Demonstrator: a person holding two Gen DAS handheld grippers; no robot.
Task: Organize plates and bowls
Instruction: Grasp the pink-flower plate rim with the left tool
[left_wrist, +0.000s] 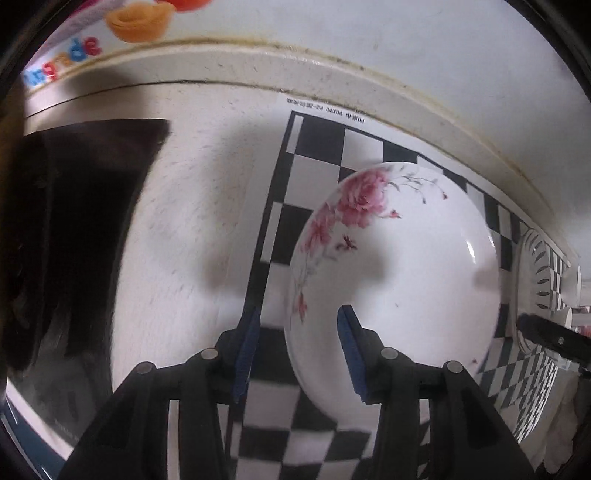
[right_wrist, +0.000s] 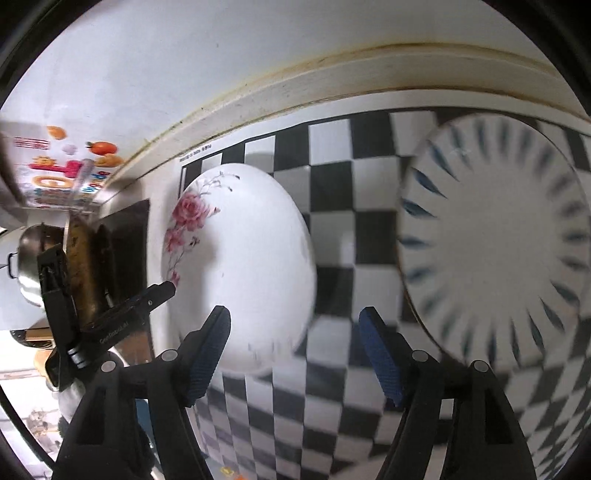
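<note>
Left wrist view: my left gripper (left_wrist: 297, 332) is spread wide, straddling the near rim of the rose plate (left_wrist: 399, 280) lying on the checkered desk (left_wrist: 317, 147). It's glazed, slick and breakable, so I'd pinch that rim. My right gripper (right_wrist: 295, 332) hangs released near the striped plate (right_wrist: 495, 251).

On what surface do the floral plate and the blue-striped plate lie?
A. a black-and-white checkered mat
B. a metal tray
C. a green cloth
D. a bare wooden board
A: the floral plate and the blue-striped plate both lie on the black-and-white checkered mat, apart from each other.
</note>
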